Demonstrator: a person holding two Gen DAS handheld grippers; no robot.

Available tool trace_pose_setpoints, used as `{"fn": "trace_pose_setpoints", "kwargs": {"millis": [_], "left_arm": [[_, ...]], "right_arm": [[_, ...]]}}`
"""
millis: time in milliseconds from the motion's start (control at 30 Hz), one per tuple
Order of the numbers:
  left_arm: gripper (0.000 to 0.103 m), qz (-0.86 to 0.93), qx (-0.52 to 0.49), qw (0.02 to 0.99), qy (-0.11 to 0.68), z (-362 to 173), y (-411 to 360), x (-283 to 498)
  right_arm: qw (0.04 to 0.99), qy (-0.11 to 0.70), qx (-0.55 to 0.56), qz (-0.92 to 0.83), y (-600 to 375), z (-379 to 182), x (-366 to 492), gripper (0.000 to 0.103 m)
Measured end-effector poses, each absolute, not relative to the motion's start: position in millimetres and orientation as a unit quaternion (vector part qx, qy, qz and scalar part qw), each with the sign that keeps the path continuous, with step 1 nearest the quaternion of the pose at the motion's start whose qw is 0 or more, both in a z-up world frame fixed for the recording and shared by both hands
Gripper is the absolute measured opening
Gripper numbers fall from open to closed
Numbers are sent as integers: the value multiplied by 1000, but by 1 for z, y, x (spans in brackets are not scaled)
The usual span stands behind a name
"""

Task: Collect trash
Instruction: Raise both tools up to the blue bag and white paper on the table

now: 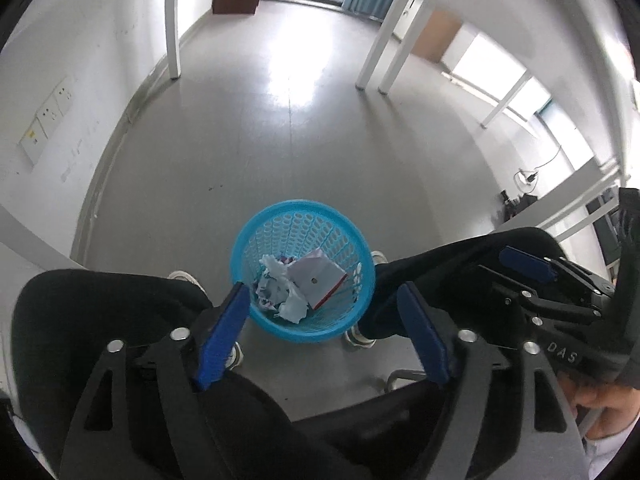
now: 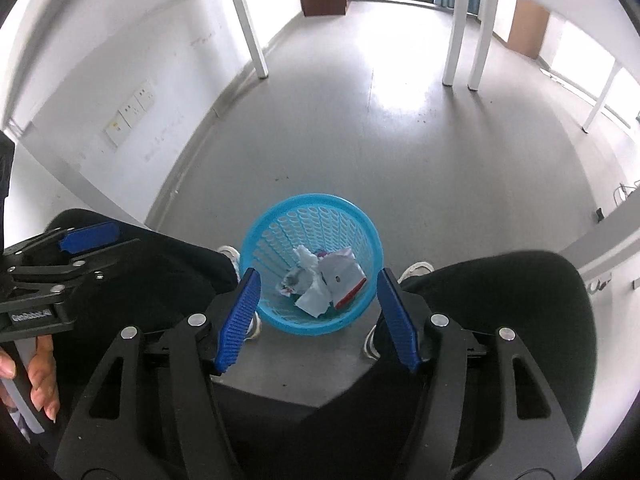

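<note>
Sitting on the floor between the person's feet, the blue basket (image 1: 304,270) holds crumpled paper (image 1: 280,292) (plus a flat packet). Both grippers, left gripper (image 1: 324,336) and right gripper (image 2: 318,320), hang above it with jaws spread and empty. No trash shows on the floor, so the job looks nearly done.

Blue mesh bin (image 1: 303,268) upright on the grey floor, between the seated person's feet. Round, perforated walls, rim intact. Inside: crumpled white paper (image 1: 280,288) on the left, a flat white packet with a red edge (image 1: 316,280) on the right, tilted against the wall. Fill is low, only the bottom covered.
</note>
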State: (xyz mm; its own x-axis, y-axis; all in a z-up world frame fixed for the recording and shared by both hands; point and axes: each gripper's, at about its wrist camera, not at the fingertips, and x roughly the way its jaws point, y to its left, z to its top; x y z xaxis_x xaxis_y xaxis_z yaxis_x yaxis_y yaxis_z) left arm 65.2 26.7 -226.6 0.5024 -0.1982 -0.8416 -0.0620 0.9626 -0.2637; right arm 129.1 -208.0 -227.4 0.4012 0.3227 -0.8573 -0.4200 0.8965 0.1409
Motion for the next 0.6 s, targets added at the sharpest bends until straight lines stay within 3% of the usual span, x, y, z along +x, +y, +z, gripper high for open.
{"fn": "trace_pose_setpoints", "kwargs": {"millis": [67, 267, 600], "left_arm": [[87, -35, -114, 871, 477, -214, 24, 53], [96, -40, -72, 902, 423, -176, 11, 24], [97, -53, -47, 940, 333, -109, 7, -10]], "right_arm": [[840, 492, -44, 224, -214, -218, 121, 59], [854, 461, -50, 236, -229, -191, 89, 68], [890, 372, -23, 262, -259, -108, 58, 92]]}}
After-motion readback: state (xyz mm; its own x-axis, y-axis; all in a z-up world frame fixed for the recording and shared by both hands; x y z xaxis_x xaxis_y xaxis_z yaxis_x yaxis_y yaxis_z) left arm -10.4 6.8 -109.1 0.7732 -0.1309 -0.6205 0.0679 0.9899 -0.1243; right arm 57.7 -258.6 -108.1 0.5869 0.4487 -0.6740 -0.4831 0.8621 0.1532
